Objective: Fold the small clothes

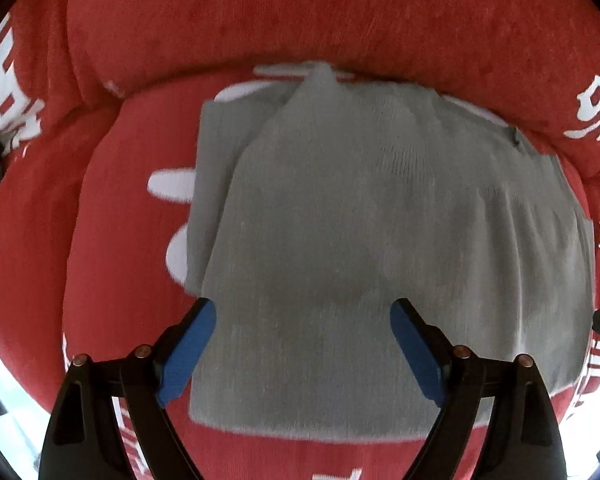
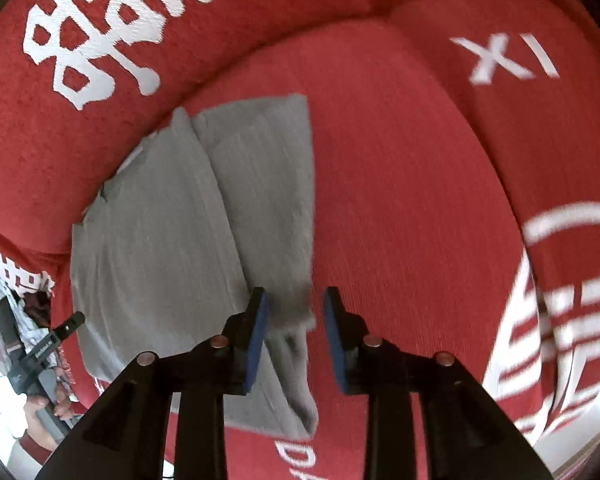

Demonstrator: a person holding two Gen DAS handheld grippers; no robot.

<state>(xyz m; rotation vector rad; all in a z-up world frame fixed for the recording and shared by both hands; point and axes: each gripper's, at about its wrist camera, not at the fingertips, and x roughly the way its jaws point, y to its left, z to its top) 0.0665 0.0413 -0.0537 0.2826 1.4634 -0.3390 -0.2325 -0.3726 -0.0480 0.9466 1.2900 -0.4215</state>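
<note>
**Soft grey knit lies part-folded between two open claws**

The grey ribbed-knit garment (image 1: pixel 380 220) lies flat on the red corduroy sofa seat (image 1: pixel 132 240), directly ahead of and beneath the left gripper (image 1: pixel 303 344), whose blue pads stand wide apart with nothing between them. It looks light, limp and thin, likely to drape and slide on itself, so a pinch at a hem or corner should serve better than a grab at mid-panel. One flap is already turned over along its left side, ahead and to the left of that claw.

In the right wrist view the garment (image 2: pixel 172 248) spreads ahead and to the left of the right gripper (image 2: pixel 296 340), and a loose folded edge runs down between its blue pads (image 2: pixel 258 344). These are moderately open; the cloth sits in the gap without being squeezed, so far as can be judged. That edge seems the natural place to close on.

White printed Chinese characters (image 2: pixel 104 32) mark the red backrest cushion beyond, unreadable here; the letters "XI" (image 2: pixel 504 58) show ahead and to the right.
</note>
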